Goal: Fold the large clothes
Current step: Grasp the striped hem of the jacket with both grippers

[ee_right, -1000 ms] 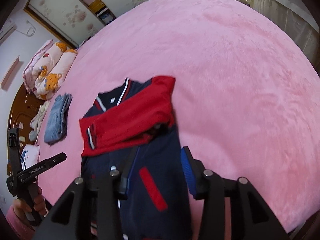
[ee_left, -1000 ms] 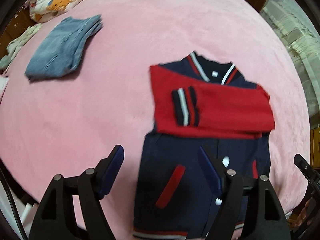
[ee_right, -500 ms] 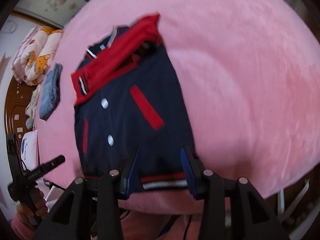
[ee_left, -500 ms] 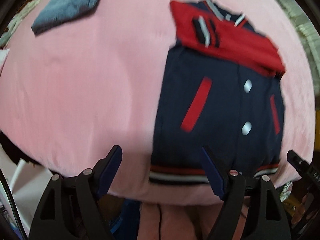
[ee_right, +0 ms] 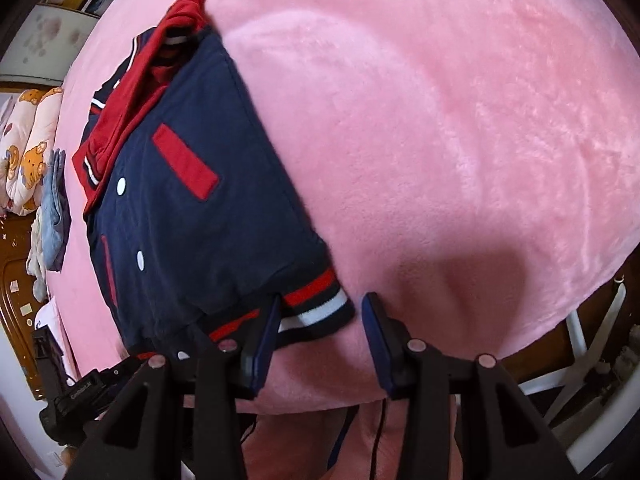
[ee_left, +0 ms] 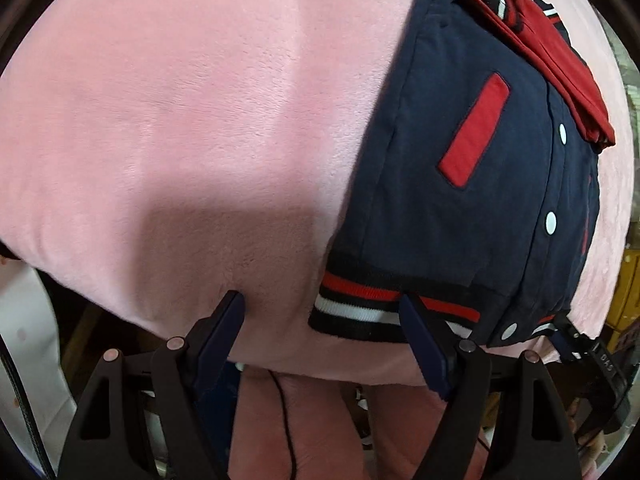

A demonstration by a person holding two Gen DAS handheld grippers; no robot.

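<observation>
Left wrist view: the jacket [ee_left: 472,184] lies flat on the pink bed [ee_left: 200,120], its long axis running from the striped hem [ee_left: 360,304] at the near edge to the far collar. Both hand-held grippers, left [ee_left: 322,320] and right [ee_right: 320,320], stand open over the hem corners, gripping nothing.

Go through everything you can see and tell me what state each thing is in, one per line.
Jacket: flat on the bed, snapped shut, red sleeves folded across the chest.
Striped hem: at the bed's near edge, not gripped.
Left gripper: open, straddling a hem corner.
Right gripper: open, straddling the other corner.
Blue garment: already folded.
</observation>
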